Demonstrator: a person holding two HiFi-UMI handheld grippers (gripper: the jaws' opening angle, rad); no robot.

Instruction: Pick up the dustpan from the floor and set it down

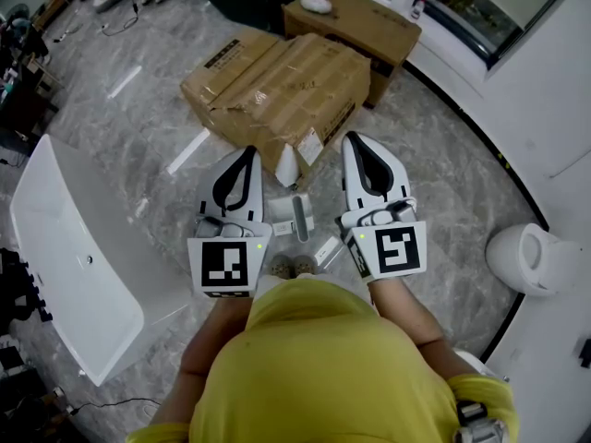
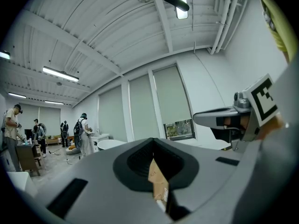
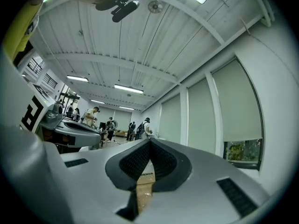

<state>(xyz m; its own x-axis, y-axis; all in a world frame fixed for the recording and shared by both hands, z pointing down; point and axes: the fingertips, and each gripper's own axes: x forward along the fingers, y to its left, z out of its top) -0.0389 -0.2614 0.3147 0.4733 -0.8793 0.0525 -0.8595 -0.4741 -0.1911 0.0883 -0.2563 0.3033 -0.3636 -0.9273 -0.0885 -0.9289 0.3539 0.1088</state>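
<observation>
The left white plastic claw and the right white plastic claw are showing black inner pads, each carrying a cube patterned in black-and-white squares. The flat white dustpan is showing a grey handle. The person's shirt is showing yellow. The marble floor is showing grey with pale veining. The taped cardboard boxes are showing brown, the long bathtub and round toilet white.

1. Stacked cardboard boxes stand just ahead of both grippers and block the floor in front.
2. A white bathtub closes the left side, with a strip of bare marble floor between it and the boxes.
3. A toilet and the curved wall bound the right side.
4. The gap between the left gripper and the right gripper is open, above small white items on the floor.
</observation>
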